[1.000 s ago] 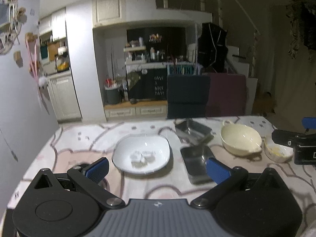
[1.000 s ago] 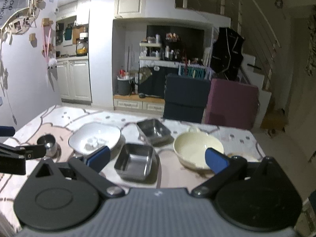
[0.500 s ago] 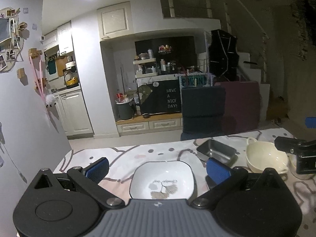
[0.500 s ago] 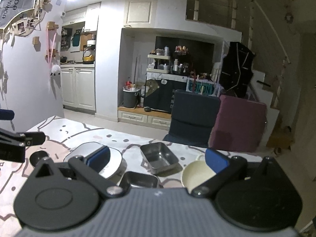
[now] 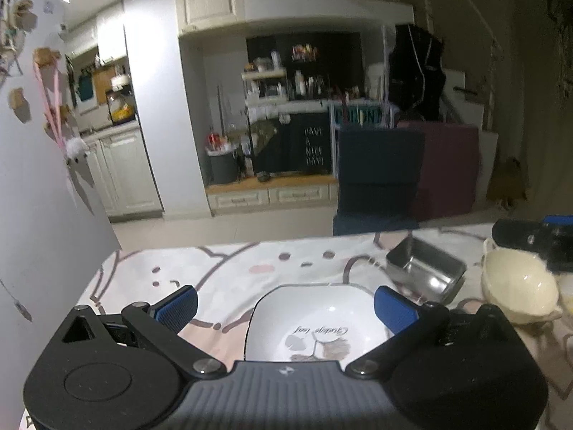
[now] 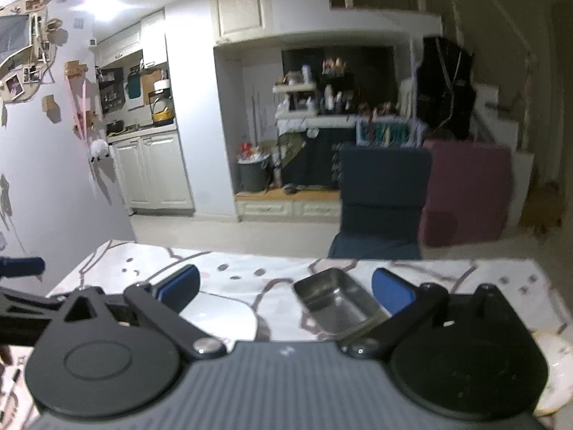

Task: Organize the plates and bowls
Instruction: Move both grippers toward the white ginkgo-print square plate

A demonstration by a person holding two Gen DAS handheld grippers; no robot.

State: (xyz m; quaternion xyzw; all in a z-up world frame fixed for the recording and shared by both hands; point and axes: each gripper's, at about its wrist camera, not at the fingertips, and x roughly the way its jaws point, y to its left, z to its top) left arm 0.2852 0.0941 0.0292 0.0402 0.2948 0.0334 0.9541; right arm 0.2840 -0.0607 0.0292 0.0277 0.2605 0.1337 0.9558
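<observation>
Since half a second ago: both views lower and nearer the counter [image 5: 229, 261]. Left tongs [image 5: 284, 302] spread wide over white square plate [image 5: 315, 326], script inside unreadable. Right tongs [image 6: 284, 286] spread, steel tray [image 6: 336, 301] between tips. "HAVE A NICE DAY" on black board [image 5: 313, 150]. Cream bowl [image 5: 515, 292] right of plate.

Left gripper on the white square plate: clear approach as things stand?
Probably yes. The left gripper is open, and the white square plate lies between its fingers with nothing on top. The steel tray sits off to the right, apart from it.
</observation>
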